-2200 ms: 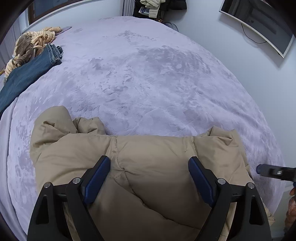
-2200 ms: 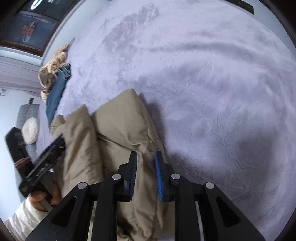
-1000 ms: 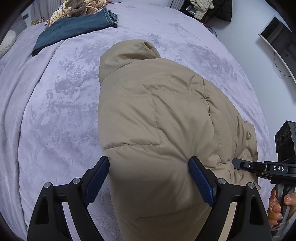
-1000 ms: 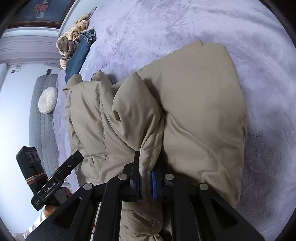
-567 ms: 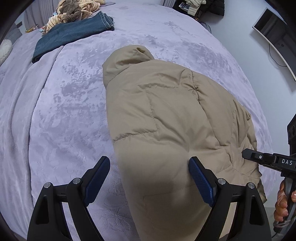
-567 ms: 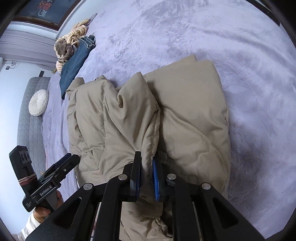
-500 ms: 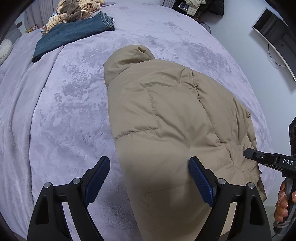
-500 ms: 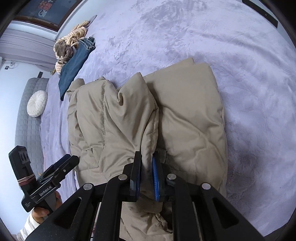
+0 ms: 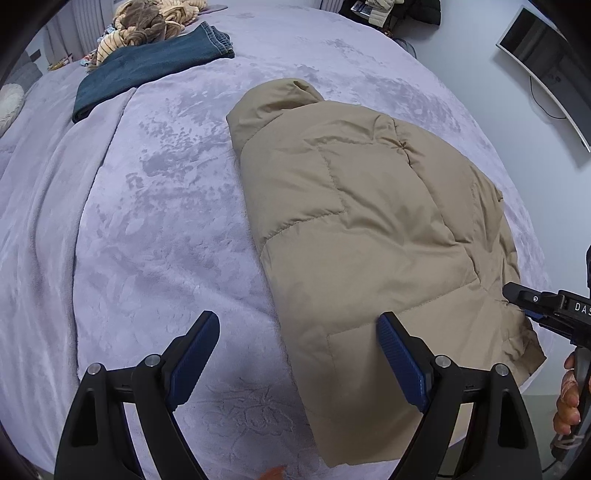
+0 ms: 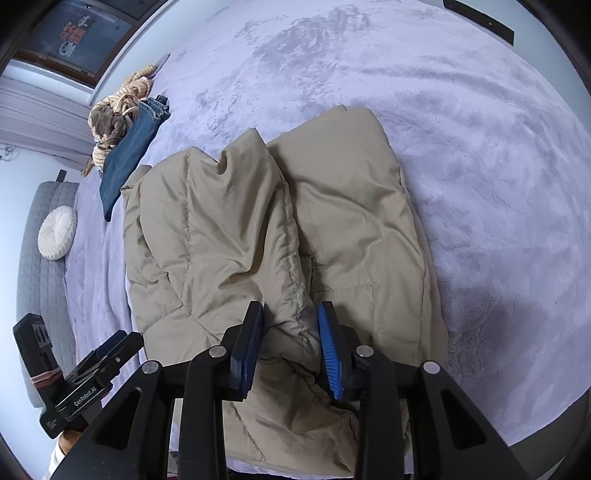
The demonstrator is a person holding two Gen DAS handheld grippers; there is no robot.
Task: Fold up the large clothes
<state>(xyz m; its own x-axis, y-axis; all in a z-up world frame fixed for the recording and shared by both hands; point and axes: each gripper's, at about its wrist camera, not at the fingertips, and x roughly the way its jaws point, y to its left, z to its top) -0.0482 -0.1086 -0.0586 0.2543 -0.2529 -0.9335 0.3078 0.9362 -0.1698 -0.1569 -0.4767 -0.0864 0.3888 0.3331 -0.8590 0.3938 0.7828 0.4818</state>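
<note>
- Jacket [image 9: 369, 221], tan and puffy, is being displayed folded lengthwise on the lavender bedspread [image 9: 147, 221], near the bed's close edge
- The left gripper [image 9: 299, 354] is being held above the bedspread with jaws spread wide and nothing between them; its right finger is overlapping the jacket's hem
- The right gripper [image 10: 291, 343] is being kept partly parted around a bunched fold of the jacket, with gaps at both pads
- Folded jeans [image 9: 147, 62] and a striped bundle [image 9: 147, 22] are being seen far off; a round white cushion [image 10: 57, 232] is lying on a grey sofa [image 10: 40, 295]
</note>
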